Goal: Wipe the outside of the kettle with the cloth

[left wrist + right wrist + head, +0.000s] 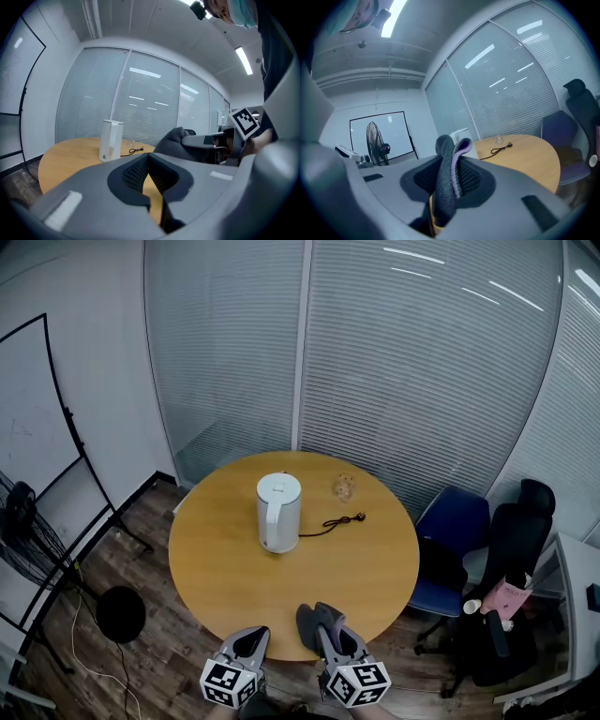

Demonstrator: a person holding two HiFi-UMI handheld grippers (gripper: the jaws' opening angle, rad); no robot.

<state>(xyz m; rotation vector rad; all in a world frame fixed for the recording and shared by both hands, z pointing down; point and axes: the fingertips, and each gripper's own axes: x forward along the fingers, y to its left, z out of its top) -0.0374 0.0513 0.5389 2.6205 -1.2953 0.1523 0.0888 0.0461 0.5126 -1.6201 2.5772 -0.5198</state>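
The tall white plastic kettle (278,512) stands upright at mid-table (380,582), well ahead of both claws, about equally near each; the right claw (328,622) pinches the dark grey, purple-edged cloth (307,620); the left claw (249,641) is pressed together on nothing.

White kettle (278,512) mid table (380,563), R tongs (328,629) w/ cloth (307,619) at near edge.

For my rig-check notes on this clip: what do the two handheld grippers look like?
Both the left gripper and right gripper have smooth grey bodies tapering to jaws lined with dark ribbed pads. Each carries a white cube with black square markers at its rear.
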